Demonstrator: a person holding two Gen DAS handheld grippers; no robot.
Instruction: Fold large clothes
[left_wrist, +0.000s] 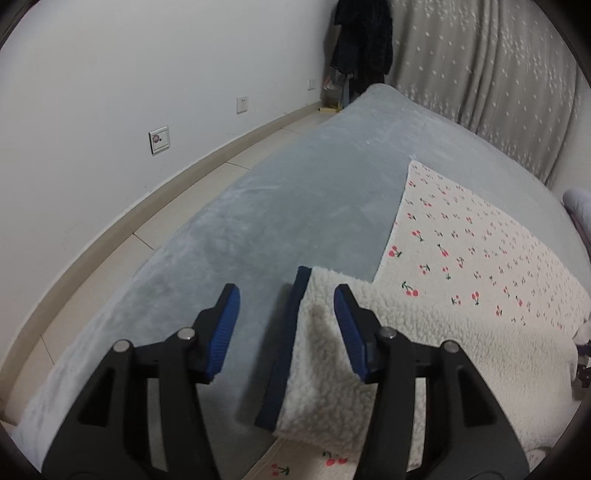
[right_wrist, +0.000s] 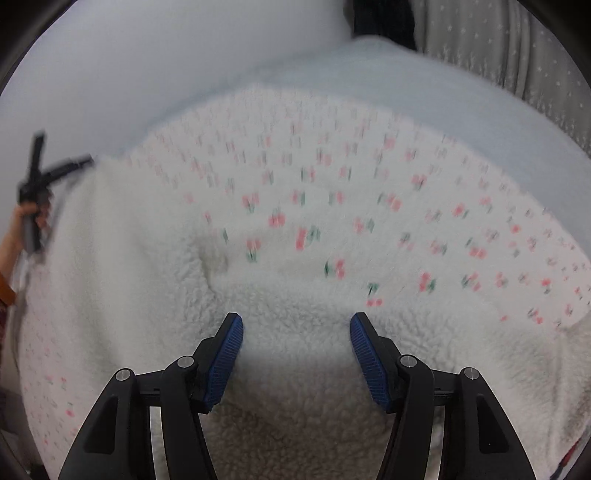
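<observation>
Now mid-fold: cream cherry-print fleece garment with blue trim (left_wrist: 461, 258) flat on grey plush bed cover (left_wrist: 295, 192), folded edge at 6 o'clock. Left gripper (left_wrist: 286, 295) apart, trimmed corner loose between jaws, unclamped. Right gripper (right_wrist: 295, 325) apart over fleece, holding nothing. Probably best: release clean, lift straight, smooth toward 12 o'clock, edges aligned.

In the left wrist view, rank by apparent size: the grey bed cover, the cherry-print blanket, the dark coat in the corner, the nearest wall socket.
1. Grey bed cover
2. Cherry-print blanket, close behind and nearer the camera, so this order is unsure
3. Dark coat, far off
4. Wall socket
</observation>
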